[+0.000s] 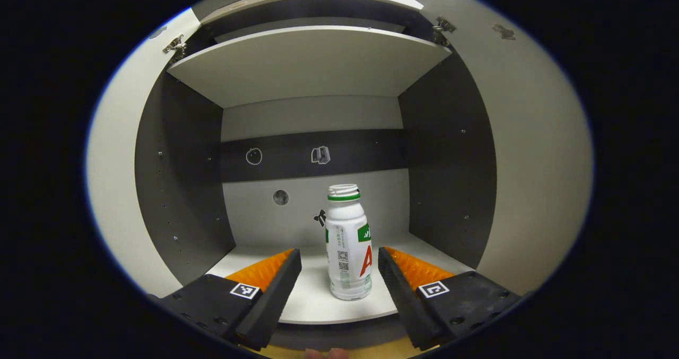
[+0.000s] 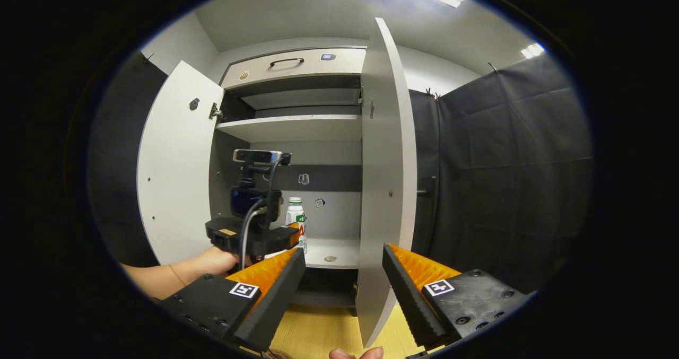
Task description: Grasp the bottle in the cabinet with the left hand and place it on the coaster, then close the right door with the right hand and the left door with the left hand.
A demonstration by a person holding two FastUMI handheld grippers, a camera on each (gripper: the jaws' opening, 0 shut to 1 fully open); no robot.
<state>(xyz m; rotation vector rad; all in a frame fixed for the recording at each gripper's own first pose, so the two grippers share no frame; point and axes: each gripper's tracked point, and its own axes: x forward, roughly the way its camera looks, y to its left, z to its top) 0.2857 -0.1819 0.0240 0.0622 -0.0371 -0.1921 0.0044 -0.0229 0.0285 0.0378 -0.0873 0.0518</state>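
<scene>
Bottle first: the white plastic bottle with a green neck band and printed label (image 1: 347, 242) stands upright on the pale lower shelf (image 1: 318, 300) of the grey cabinet (image 1: 180, 189), between my spread left gripper (image 1: 339, 266) fingers but not yet touched. I judge I should ease forward until the pads bracket its body, centred and level, before squeezing, so it does not tip. My right gripper (image 2: 344, 269) waits spread and empty, well back, beside the open white right door (image 2: 384, 178); the left door (image 2: 175, 168) is open too.

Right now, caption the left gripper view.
Open left gripper flanks the upright bottle on the cabinet shelf.
</scene>
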